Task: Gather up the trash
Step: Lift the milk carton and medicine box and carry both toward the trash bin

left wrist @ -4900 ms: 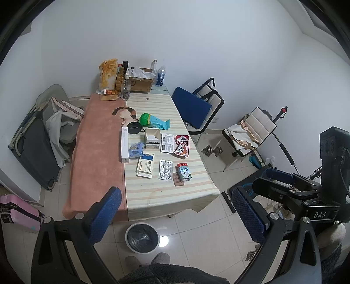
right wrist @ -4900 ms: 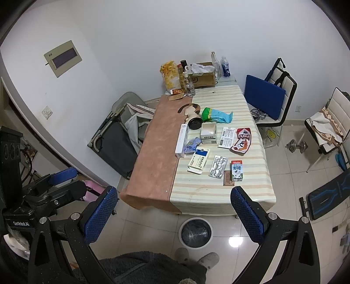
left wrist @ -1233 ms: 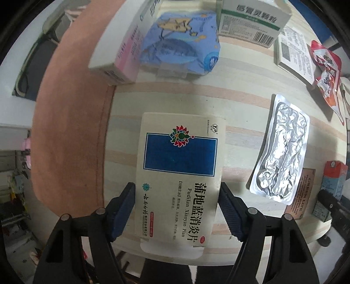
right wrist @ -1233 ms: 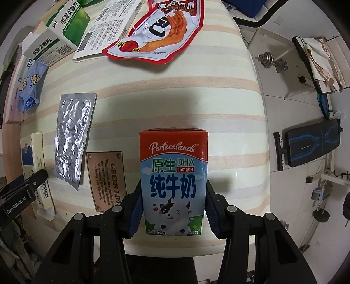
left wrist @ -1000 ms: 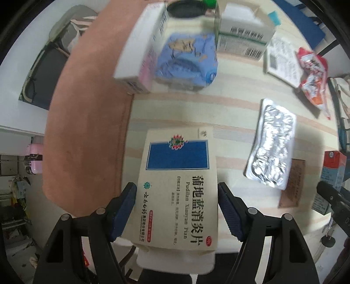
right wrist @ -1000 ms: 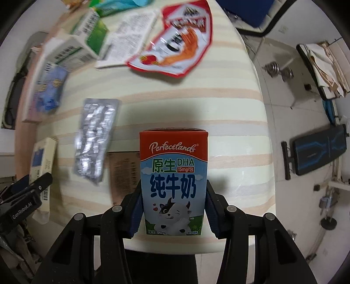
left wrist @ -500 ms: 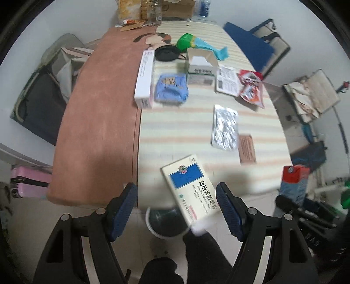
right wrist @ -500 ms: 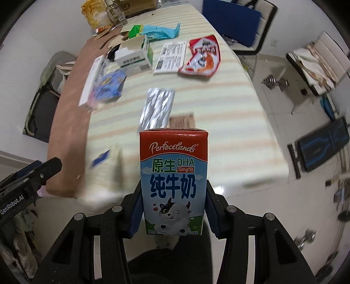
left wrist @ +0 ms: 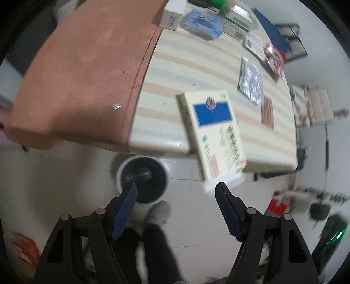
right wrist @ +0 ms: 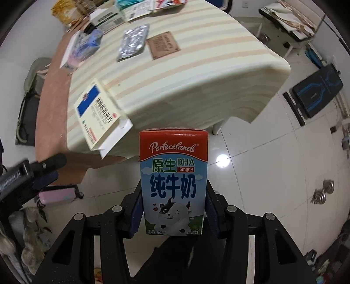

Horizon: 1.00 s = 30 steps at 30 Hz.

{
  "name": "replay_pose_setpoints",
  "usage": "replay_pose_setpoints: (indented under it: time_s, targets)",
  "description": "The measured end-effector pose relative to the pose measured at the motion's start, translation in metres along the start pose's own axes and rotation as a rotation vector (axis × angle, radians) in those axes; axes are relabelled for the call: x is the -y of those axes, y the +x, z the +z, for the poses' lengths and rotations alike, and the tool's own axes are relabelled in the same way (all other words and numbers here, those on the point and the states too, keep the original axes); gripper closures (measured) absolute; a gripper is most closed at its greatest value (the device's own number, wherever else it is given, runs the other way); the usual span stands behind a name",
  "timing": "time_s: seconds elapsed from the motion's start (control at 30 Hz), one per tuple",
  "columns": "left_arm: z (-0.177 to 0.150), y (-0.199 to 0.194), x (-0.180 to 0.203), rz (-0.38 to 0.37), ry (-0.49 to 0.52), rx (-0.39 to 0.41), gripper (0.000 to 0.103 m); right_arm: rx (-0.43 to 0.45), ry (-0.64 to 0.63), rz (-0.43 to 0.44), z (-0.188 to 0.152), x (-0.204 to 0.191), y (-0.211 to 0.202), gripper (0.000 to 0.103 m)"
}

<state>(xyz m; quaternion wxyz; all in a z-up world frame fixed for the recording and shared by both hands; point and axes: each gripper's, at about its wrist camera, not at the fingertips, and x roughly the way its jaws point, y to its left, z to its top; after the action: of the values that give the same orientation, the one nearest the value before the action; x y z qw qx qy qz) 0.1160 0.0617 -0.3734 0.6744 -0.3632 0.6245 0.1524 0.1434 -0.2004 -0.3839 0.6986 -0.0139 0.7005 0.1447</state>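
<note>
My left gripper (left wrist: 176, 192) is open and empty above the floor. The cream medicine box (left wrist: 215, 133) with a blue panel is in mid-air in front of the table's front edge, apart from both fingers; it also shows in the right wrist view (right wrist: 97, 113). The white trash bin (left wrist: 143, 178) with a black liner stands on the floor below, left of the box. My right gripper (right wrist: 174, 209) is shut on a red and blue milk carton (right wrist: 174, 181), held upright above the floor in front of the table.
The striped table (left wrist: 196, 72) holds a foil blister pack (left wrist: 250, 79), a brown card (left wrist: 267, 112), a blue packet (left wrist: 202, 20), boxes and wrappers. A brown cloth (left wrist: 87, 65) covers its left side. A pink suitcase (right wrist: 58, 196) and a dumbbell (right wrist: 323, 192) lie on the floor.
Both grippers lifted their items off the table and pulled back over the floor. The left gripper has let go of the medicine box, which now hangs free near the bin.
</note>
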Motion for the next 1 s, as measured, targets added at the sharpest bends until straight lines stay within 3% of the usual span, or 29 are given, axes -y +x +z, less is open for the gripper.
replay_pose_setpoints:
  time_s: [0.1, 0.17, 0.23, 0.3, 0.37, 0.5, 0.57, 0.6, 0.73, 0.87, 1.0]
  targets:
    - [0.021, 0.024, 0.017, -0.078, -0.085, -0.075, 0.03, 0.039, -0.006, -0.043, 0.024, 0.006, -0.007, 0.052]
    - [0.032, 0.039, 0.03, -0.072, -0.101, -0.097, 0.03, 0.059, -0.005, -0.052, 0.042, 0.01, -0.01, 0.052]
    - [0.042, 0.052, 0.041, -0.026, -0.114, -0.114, 0.03, 0.077, -0.01, -0.069, 0.062, 0.013, -0.012, 0.052]
    - [0.049, 0.059, 0.051, 0.015, -0.138, -0.128, 0.019, 0.092, -0.015, -0.084, 0.082, 0.016, -0.012, 0.052]
    - [0.055, 0.066, 0.063, 0.09, -0.139, -0.128, 0.018, 0.098, -0.02, -0.098, 0.1, 0.019, -0.009, 0.052]
    - [0.057, 0.078, 0.081, 0.206, -0.107, -0.139, 0.018, 0.091, -0.016, -0.095, 0.125, 0.025, -0.001, 0.052]
    - [0.054, 0.082, 0.091, 0.269, -0.067, -0.129, 0.025, 0.091, -0.024, -0.099, 0.129, 0.027, 0.001, 0.052]
    - [0.051, 0.082, 0.096, 0.306, -0.036, -0.111, 0.032, 0.091, -0.028, -0.097, 0.131, 0.027, 0.001, 0.052]
    - [0.034, 0.076, 0.102, 0.318, 0.068, -0.036, 0.033, 0.091, -0.044, -0.079, 0.126, 0.028, -0.002, 0.052]
    - [-0.005, 0.053, 0.088, 0.251, 0.107, -0.001, 0.033, 0.079, -0.062, -0.023, 0.1, 0.029, -0.005, 0.052]
    - [-0.05, 0.046, 0.059, 0.173, 0.104, -0.022, 0.033, -0.003, -0.071, 0.064, 0.054, 0.03, 0.018, 0.052]
